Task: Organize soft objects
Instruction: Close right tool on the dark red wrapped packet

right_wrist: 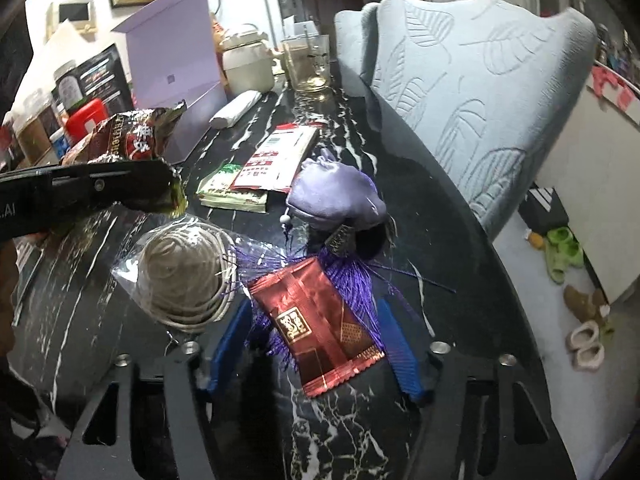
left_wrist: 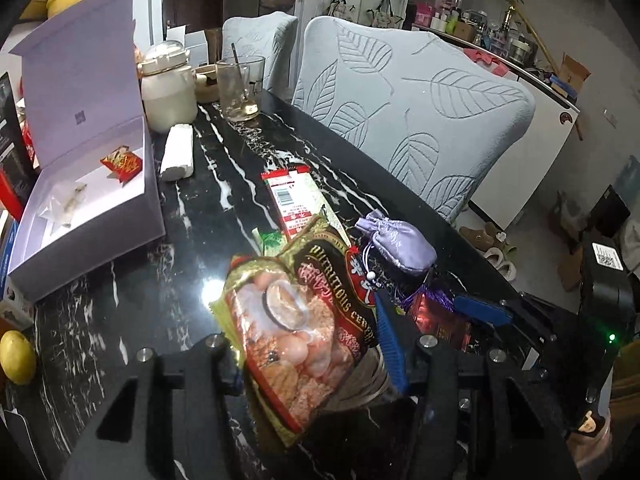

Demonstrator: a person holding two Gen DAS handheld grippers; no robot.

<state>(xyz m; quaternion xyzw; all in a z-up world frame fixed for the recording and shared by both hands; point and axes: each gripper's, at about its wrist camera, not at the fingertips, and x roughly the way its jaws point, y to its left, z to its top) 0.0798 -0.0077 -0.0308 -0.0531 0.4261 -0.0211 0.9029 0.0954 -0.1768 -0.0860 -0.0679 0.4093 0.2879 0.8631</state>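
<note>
The left tongs (left_wrist: 310,344) pinch a cereal packet (left_wrist: 288,328) and hold it clear of the black marble tabletop (left_wrist: 132,304), to the right of the open lilac box (left_wrist: 92,208). The right tongs (right_wrist: 316,346) straddle a red foil sachet (right_wrist: 320,326) lying on the tabletop, pads apart from it, well right of that box, just before a lilac pouch (right_wrist: 336,196) with purple tassel.
</note>
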